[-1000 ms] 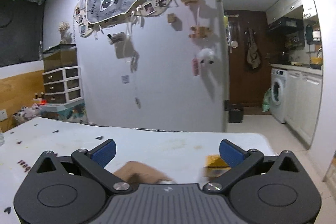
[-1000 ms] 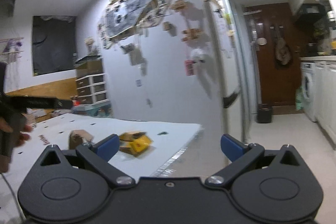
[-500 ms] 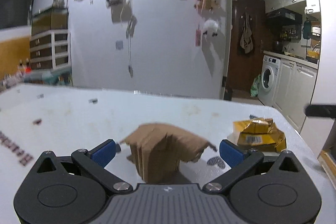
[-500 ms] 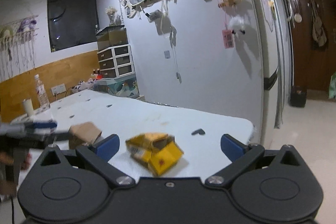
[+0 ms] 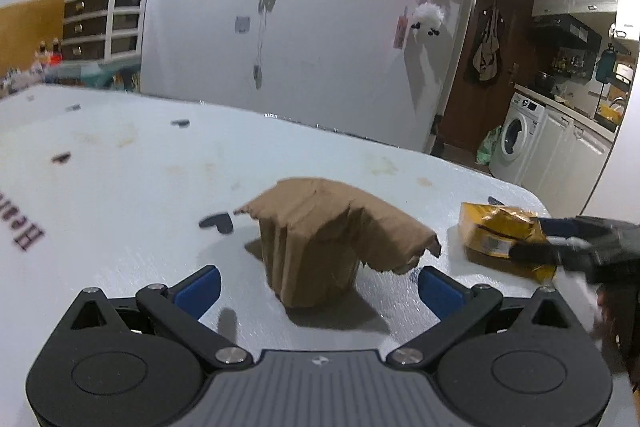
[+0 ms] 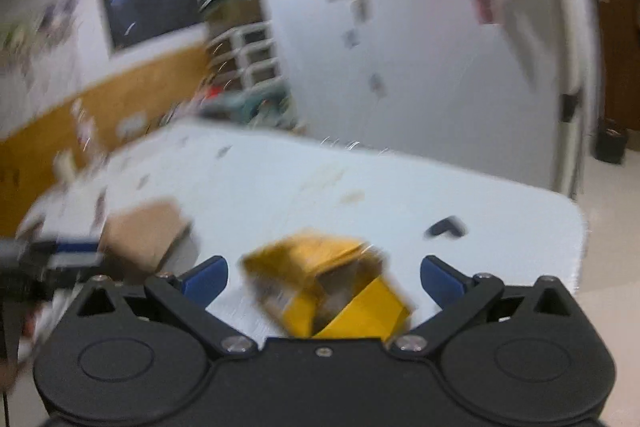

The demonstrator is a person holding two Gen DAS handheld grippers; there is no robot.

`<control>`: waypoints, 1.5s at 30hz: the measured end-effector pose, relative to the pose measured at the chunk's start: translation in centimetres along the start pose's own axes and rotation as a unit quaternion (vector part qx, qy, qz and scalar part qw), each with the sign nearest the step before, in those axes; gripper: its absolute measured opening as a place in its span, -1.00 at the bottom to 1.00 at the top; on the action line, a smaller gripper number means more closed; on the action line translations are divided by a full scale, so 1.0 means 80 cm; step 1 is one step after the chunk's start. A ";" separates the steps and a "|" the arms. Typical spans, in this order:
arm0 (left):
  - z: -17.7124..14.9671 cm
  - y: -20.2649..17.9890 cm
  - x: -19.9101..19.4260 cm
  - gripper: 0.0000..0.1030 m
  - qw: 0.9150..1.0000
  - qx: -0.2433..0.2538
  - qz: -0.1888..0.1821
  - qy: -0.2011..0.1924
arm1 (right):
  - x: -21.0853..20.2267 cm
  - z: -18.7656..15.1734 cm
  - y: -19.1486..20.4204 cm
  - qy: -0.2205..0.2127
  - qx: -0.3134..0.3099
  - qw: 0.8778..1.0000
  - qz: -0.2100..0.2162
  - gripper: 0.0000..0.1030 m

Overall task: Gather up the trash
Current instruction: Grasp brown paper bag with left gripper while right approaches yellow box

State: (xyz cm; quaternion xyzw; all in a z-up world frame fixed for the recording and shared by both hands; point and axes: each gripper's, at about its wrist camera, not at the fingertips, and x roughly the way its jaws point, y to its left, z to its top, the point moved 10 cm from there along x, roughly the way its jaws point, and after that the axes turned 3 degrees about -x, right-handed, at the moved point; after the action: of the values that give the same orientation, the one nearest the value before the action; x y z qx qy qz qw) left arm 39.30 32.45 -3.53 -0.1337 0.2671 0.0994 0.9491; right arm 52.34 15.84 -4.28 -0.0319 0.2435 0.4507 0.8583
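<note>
A crumpled brown paper bag (image 5: 320,251) stands on the white table (image 5: 132,187), right between the spread blue pads of my left gripper (image 5: 318,287), which is open. A crushed yellow carton (image 6: 328,291) lies near the table's right end, between the wide-open fingers of my right gripper (image 6: 324,279). The left wrist view shows that carton (image 5: 502,237) to the right, with the right gripper's fingers (image 5: 568,239) reaching around it. In the blurred right wrist view the brown bag (image 6: 144,235) and the left gripper (image 6: 52,255) sit at the left.
Small black heart prints (image 5: 218,222) dot the tablecloth. The table's rounded right edge (image 6: 576,227) drops to a tiled floor. Behind it stands a white fridge (image 5: 320,27) with magnets. A washing machine (image 5: 516,139) and kitchen cabinets are at the far right; drawers (image 5: 104,27) are at the left.
Both grippers have tilted down and moved in toward the table. The bag now lies between the left fingers and the yellow carton between the right fingers. Both stay open.
</note>
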 end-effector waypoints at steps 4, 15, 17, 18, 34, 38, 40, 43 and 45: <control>-0.004 -0.005 -0.001 1.00 0.999 -0.007 -0.032 0.009 | -0.012 -0.015 0.041 0.015 -0.042 0.997 0.055 1.00; 0.005 -0.019 0.018 0.98 0.996 0.068 0.066 0.003 | -0.057 -0.045 0.109 0.024 -0.077 0.994 0.080 1.00; 0.007 -0.017 0.024 0.98 0.994 0.074 0.085 0.007 | -0.059 -0.044 0.112 0.017 -0.068 0.995 0.067 1.00; 0.008 -0.016 0.027 0.97 0.993 0.076 0.091 0.009 | -0.062 -0.043 0.111 0.012 -0.065 0.996 0.059 1.00; -0.002 -0.014 0.011 -0.14 0.996 0.087 0.019 0.022 | -0.061 -0.031 0.094 -0.002 -0.031 1.000 0.004 1.00; -0.018 -0.023 -0.009 -0.15 0.992 0.124 -0.010 0.036 | -0.076 -0.036 0.094 0.002 -0.035 0.999 0.001 1.00; -0.024 -0.027 -0.022 -0.14 0.989 0.144 -0.014 0.038 | -0.082 -0.038 0.095 0.003 -0.042 0.999 0.000 1.00; -0.030 -0.033 -0.035 0.04 0.986 0.163 -0.005 0.033 | -0.087 -0.038 0.094 0.003 -0.047 0.999 -0.003 1.00; -0.032 -0.037 -0.040 0.37 0.983 0.179 0.005 0.032 | -0.088 -0.034 0.092 -0.001 -0.046 0.999 -0.006 1.00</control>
State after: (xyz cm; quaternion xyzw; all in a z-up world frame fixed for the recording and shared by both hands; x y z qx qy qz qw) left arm 36.17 28.48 -3.30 0.0363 0.3113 0.0503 0.9483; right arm 42.12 14.13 -2.31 -0.0723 0.2212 0.4565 0.8587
